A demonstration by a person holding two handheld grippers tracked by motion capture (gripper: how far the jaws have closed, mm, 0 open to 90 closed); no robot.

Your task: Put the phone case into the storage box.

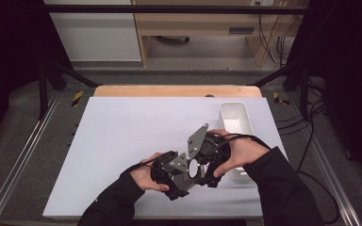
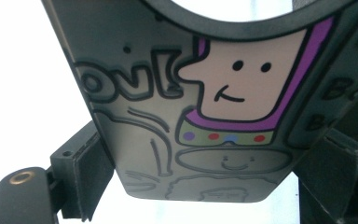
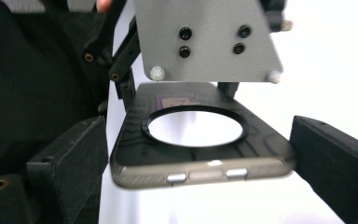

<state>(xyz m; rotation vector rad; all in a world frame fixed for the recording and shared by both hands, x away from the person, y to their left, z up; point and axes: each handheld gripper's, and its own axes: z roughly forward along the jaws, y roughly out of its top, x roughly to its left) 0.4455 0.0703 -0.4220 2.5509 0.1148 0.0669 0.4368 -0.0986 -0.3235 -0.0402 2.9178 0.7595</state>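
Left hand-held gripper (image 1: 181,181) sits low over the near middle of the bench (image 1: 122,136), jaws closed on the phone case (image 1: 193,168) by its two side edges; in the left gripper view the case (image 2: 200,121) runs between both pads, printed side toward the camera (cartoon face, purple outline, row of coloured dots), and the pads (image 2: 91,179) look to be in contact with its edges. The case is smoky translucent grey with a large round cut-out, held off the bench surface between the two grippers. Right hand-held gripper (image 1: 202,172) comes in from the right, just beside the left one, jaws apart; in the right gripper view the case (image 3: 200,154) lies between its jaws with the button edge toward the camera, a clear gap showing on the right side, left pad (image 3: 70,158) close to the case corner (contact there can't be confirmed). The left gripper's grey plate (image 3: 209,42) sits right above the case in that view. White tray (image 1: 235,117) stands at the right side of the bench, partly behind the right hand (image 1: 240,150).
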